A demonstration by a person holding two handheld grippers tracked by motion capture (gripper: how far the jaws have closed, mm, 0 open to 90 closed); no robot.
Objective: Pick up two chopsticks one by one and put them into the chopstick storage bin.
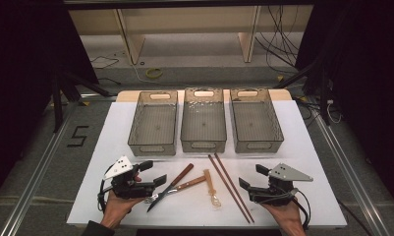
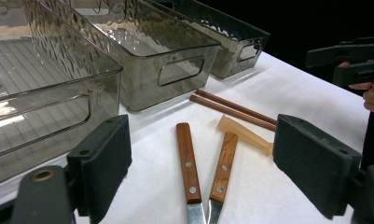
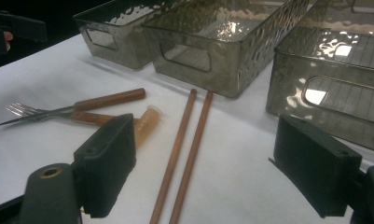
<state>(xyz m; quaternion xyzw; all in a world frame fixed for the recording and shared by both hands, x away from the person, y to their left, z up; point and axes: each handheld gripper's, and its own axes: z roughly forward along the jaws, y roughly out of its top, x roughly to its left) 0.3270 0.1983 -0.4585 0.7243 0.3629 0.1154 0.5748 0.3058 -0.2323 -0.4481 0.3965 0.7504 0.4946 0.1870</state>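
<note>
My left gripper (image 1: 154, 173) rests low at the near left of the white table (image 1: 302, 162), open, with nothing between its pads (image 2: 105, 163). Just right of it lie a knife and a fork, their wooden handles (image 1: 183, 174) (image 2: 188, 161) side by side and their metal ends crossed. An amber plastic utensil (image 1: 211, 189) (image 2: 243, 134) comes after them, then a pair of brown chopsticks (image 1: 231, 187) (image 3: 184, 144). My right gripper (image 1: 252, 177) is held at the near right, open and empty, facing the chopsticks. The fork tines (image 3: 21, 111) show in the right gripper view.
Three translucent grey bins stand in a row at the back of the table: left (image 1: 154, 123), middle (image 1: 203, 120), right (image 1: 256, 120). All look empty. Floor with cables and wooden legs lies beyond the table's far edge.
</note>
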